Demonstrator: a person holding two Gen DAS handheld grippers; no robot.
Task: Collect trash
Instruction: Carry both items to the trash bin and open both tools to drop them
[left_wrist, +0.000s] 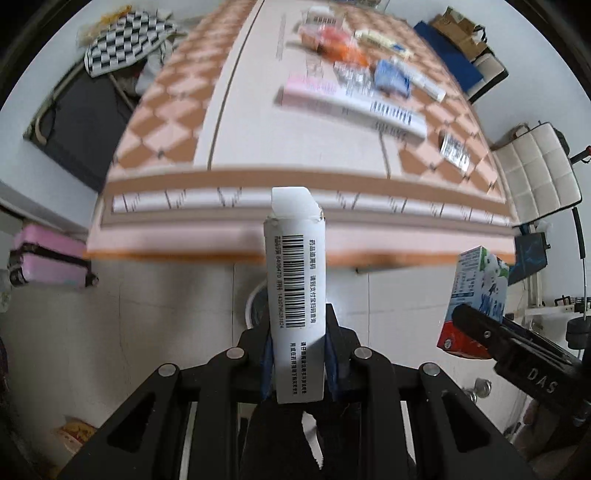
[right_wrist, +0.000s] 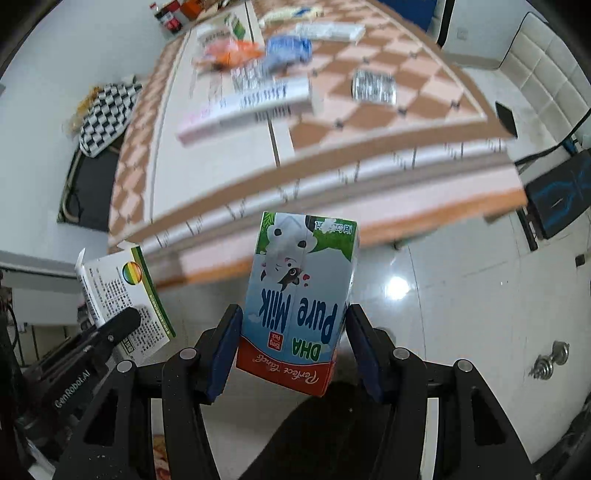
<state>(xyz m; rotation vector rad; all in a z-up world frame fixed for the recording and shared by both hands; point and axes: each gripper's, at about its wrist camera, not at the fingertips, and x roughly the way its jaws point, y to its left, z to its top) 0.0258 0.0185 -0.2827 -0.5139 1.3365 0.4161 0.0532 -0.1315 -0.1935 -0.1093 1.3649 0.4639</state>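
Left wrist view: the large desk with its peach-and-brown checked cloth fills the upper half, blurred, its near edge running across the frame. Below it lies pale glossy tiled floor, with a pink suitcase at the left and a white padded chair at the right. On the desk, well apart from both grippers, lie a long pink-and-white carton, an orange wrapper, a blue crumpled packet and a silver foil blister strip.

The left gripper has its jaws clenched on a narrow white cardboard medicine box with a barcode, held off the desk over the floor; its long axis runs straight ahead along the fingers, open flap pointing toward the desk edge.

The right gripper has its jaws clamped on a blue-and-white milk carton, also beyond the desk edge, its long axis along the fingers, the red end nearest the camera.
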